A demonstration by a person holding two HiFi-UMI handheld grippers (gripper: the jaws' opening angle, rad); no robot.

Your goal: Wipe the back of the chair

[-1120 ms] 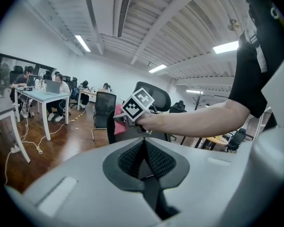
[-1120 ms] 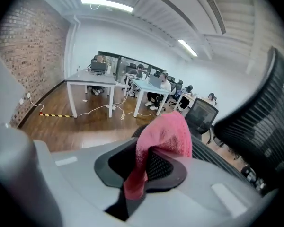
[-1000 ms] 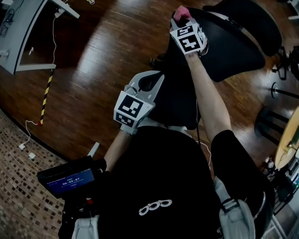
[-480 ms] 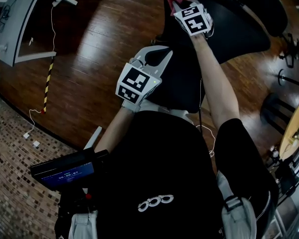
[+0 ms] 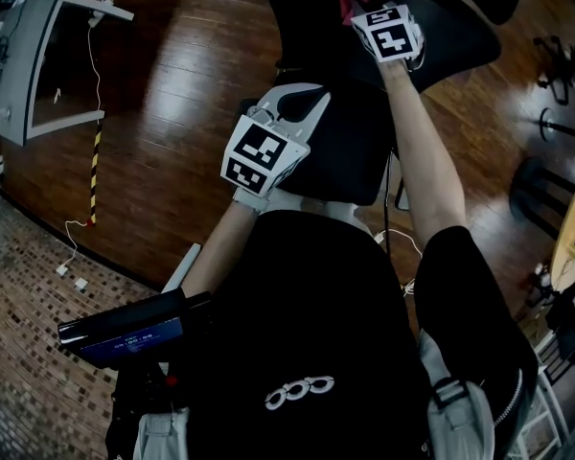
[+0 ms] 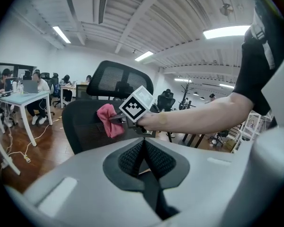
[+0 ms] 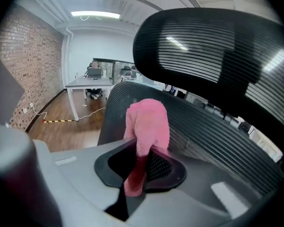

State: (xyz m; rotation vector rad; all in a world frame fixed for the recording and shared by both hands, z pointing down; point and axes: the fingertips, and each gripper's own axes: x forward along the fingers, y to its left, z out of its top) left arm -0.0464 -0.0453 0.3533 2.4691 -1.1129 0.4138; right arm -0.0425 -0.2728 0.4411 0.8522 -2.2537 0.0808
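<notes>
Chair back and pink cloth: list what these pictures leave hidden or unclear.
Contact between pink cloth and chair back: right gripper view, the cloth itself covers the spot.
Chair's wheels: head view, under the chair and the person's arm.
Dust on the chair back: too fine in every view.

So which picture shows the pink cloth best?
The right gripper view: the cloth fills the middle, pinched in the jaws by the chair back. The left gripper view shows it small; the head view only a bit at the top.
</notes>
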